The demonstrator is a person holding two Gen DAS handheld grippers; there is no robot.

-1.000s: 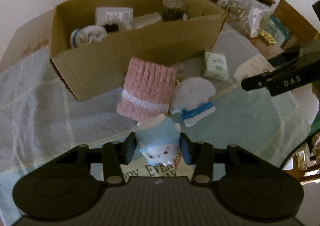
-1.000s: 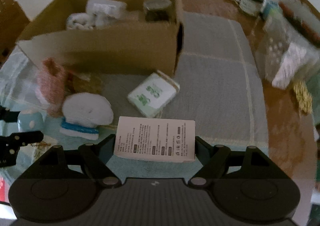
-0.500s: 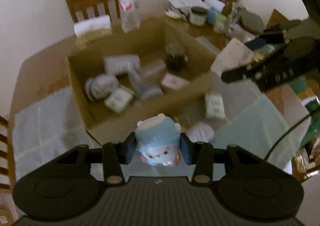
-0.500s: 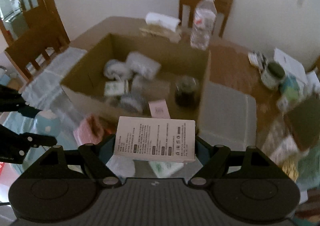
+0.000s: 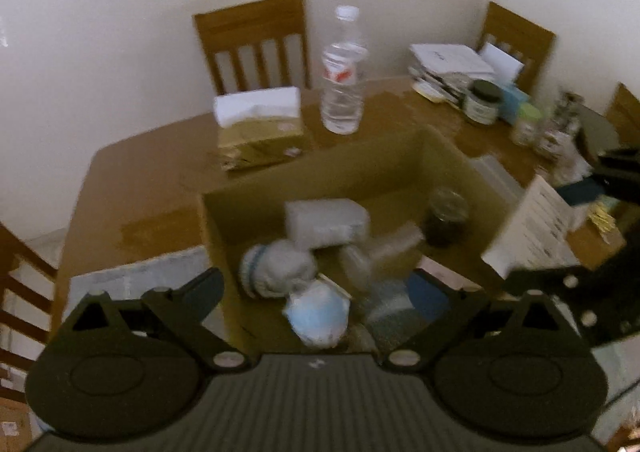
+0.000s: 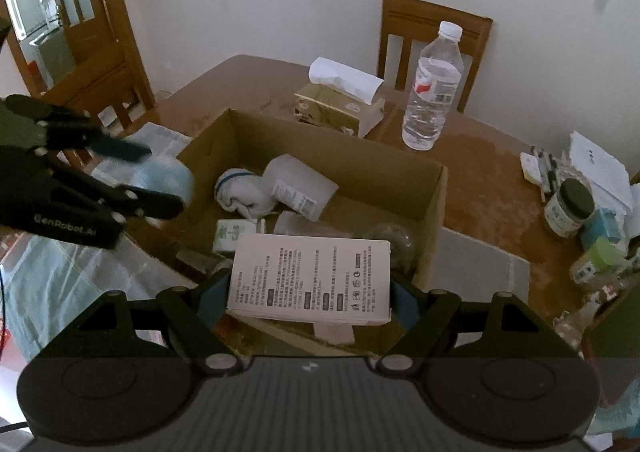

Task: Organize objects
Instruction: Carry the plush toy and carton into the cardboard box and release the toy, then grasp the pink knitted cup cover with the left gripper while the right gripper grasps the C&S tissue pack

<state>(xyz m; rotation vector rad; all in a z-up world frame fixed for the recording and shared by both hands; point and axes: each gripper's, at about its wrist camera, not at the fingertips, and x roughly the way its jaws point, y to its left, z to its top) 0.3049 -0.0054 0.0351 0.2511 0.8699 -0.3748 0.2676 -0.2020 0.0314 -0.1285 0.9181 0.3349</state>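
Held the white printed box (image 6: 310,278) clamped in the right gripper (image 6: 310,296), long axis running finger to finger, just above the near wall of the cardboard box (image 6: 332,144); drop point judged slightly ahead and below. Had the left gripper (image 5: 320,288) spread wide over the same carton, blue plush toy (image 5: 316,316) loose beneath beside a rolled sock (image 5: 276,270). Worked over a brown wooden table (image 6: 488,172), chairs and white wall behind.

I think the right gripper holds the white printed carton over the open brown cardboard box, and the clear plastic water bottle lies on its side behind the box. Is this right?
One detail is wrong: the clear plastic water bottle stands upright behind the open brown cardboard box, as the right wrist view shows. The right gripper does hold the white printed carton over it.
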